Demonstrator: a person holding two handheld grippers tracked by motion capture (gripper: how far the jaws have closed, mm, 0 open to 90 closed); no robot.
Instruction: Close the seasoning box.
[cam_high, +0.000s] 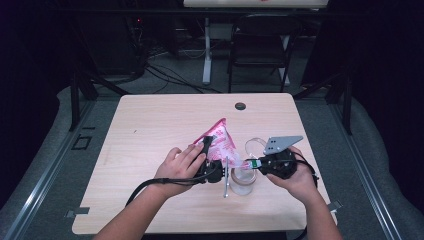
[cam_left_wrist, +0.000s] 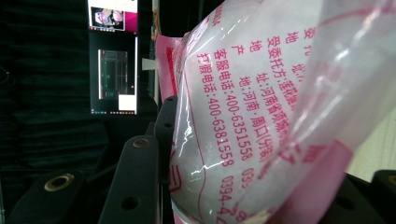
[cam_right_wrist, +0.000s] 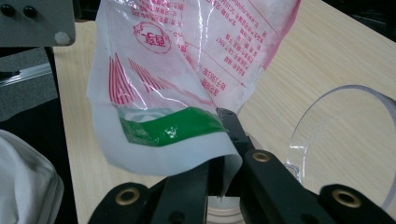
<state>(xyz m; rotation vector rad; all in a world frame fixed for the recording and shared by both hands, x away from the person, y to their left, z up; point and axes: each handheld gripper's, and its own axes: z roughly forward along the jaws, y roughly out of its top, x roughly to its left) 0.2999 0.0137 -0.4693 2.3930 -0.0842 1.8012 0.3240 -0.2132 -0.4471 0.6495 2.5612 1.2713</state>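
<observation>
A pink-and-white printed plastic bag (cam_high: 222, 140) hangs tilted over a clear jar (cam_high: 242, 182) near the table's front right. My left gripper (cam_high: 207, 146) is shut on the bag's body, and the bag (cam_left_wrist: 243, 107) bulges between its black jaws. My right gripper (cam_high: 252, 163) is shut on the bag's lower corner; its jaws pinch the white edge below a green stripe (cam_right_wrist: 173, 128). The jar's rim (cam_right_wrist: 224, 211) lies just under that corner.
A clear round lid (cam_high: 255, 145) lies on the light wood table (cam_high: 150, 130) behind the jar, also seen as a curved clear rim (cam_right_wrist: 336, 121). A thin metal utensil (cam_high: 226, 181) rests left of the jar. A dark chair (cam_high: 260, 45) stands beyond the table.
</observation>
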